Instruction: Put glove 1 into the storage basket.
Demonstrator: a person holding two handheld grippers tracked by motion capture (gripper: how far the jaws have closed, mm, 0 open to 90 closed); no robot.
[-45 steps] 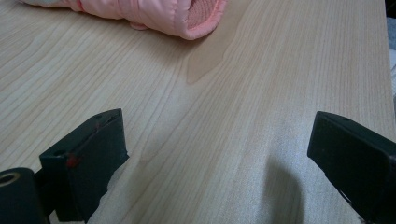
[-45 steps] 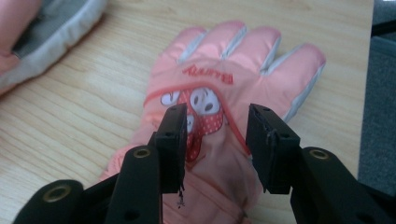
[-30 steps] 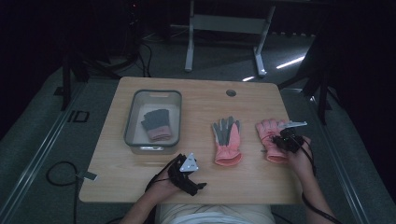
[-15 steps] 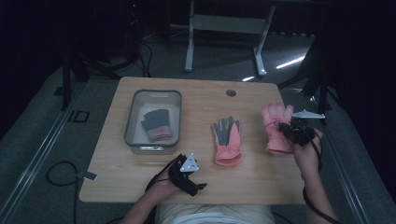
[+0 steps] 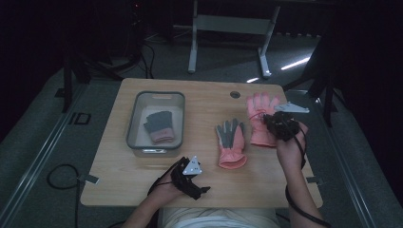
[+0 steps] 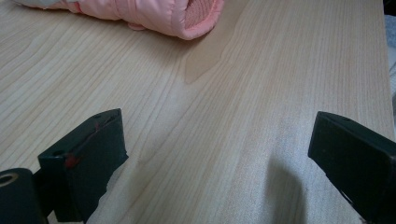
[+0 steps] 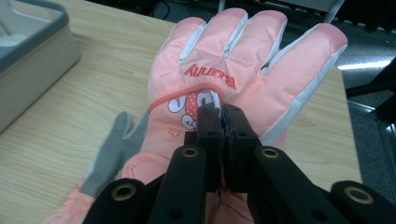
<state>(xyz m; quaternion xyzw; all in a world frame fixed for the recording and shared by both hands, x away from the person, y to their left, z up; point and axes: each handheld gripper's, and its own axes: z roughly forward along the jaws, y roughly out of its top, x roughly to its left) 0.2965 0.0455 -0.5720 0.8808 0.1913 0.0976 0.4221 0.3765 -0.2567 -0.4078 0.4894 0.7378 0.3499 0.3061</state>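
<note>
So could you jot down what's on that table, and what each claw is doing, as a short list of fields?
table: light wooden top
bin: grey tub at the left, holding a dark grey and pink glove
middle: pink glove lying flat, grey palm up
right claw: shut on the back of a pink glove with white trim, which hangs lifted off the table
left claw: open, low over bare wood, holding nothing
</note>
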